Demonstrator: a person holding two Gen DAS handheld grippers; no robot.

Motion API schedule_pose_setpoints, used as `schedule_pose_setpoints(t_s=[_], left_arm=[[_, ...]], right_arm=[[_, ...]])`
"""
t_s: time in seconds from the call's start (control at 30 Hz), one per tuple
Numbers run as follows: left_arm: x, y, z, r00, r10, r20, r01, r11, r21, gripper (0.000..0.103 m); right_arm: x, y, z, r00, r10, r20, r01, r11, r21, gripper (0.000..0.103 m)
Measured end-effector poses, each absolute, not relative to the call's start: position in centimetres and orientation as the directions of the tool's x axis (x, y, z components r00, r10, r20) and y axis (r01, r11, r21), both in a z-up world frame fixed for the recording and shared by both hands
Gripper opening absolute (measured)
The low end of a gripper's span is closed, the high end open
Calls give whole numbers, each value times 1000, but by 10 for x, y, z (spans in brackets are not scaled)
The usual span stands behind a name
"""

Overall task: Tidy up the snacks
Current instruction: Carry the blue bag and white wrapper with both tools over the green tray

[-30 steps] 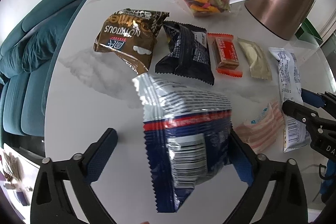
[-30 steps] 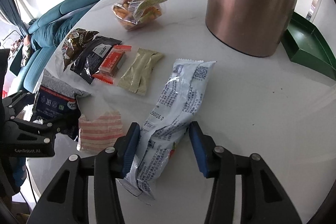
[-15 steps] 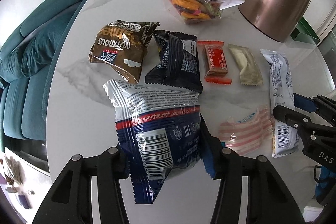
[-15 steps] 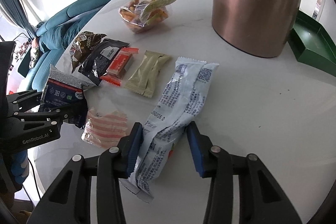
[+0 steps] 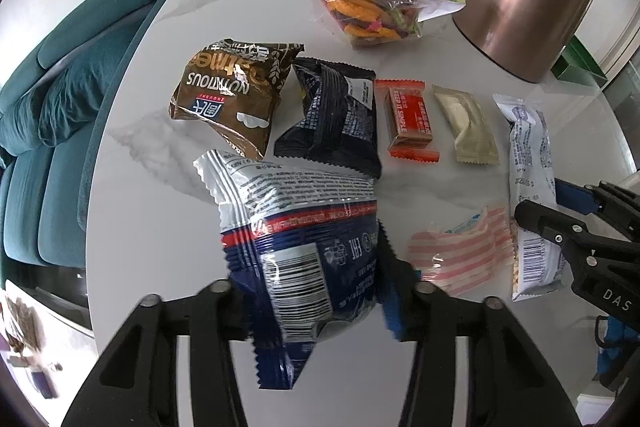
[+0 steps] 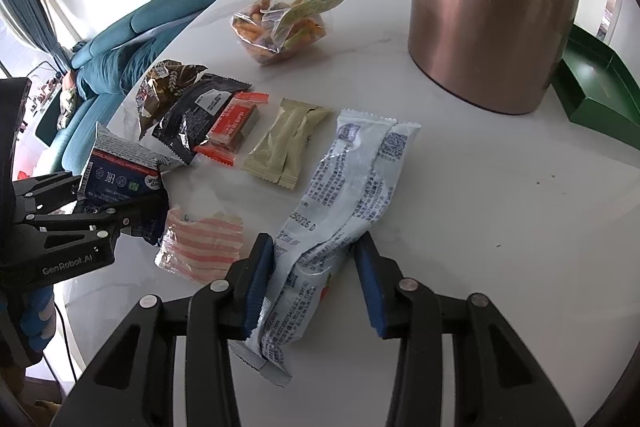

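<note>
Brown bag [image 5: 236, 99]: "NUTRITIOUS". Orange bar [image 5: 410, 117]: "KEEP IT SIMPLE". Left gripper [image 6: 132, 203]: "GenRobot.AI".

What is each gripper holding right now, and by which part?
The left gripper pinches the blue-and-white snack bag across its lower, barcode end, jaws closing. The right gripper straddles the long white wrapper near its lower end, jaws closing, pads touching its edges.

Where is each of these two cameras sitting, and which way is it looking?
Left wrist: on the left hand-held gripper, facing steeply down at the blue-and-white snack bag its closing jaws pinch.
Right wrist: on the right hand-held gripper, facing down at the long white packet its closing jaws squeeze.
Shared: the marble table, each other's gripper.
</note>
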State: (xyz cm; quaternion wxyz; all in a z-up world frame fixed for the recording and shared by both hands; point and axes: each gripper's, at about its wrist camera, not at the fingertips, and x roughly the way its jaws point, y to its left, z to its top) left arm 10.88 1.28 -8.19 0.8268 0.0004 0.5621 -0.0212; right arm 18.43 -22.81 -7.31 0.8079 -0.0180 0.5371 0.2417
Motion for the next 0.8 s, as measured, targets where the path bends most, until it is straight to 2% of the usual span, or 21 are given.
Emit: schedule_pose_setpoints(t_s=[0.1, 0.4, 0.8], left_arm=[[110, 17, -81, 369, -61, -928, 17, 998, -59, 30], [109, 23, -72, 403, -61, -913, 16, 998, -59, 29], [99, 21, -33, 480, -104, -871, 79, 994, -74, 29]], right_arm=[[184, -231, -70, 317, 385, -867, -410, 880, 242, 64], [180, -230, -56, 348, 391, -852, -425, 876, 229, 63], [162, -245, -25, 400, 378, -835, -414, 887, 204, 63]])
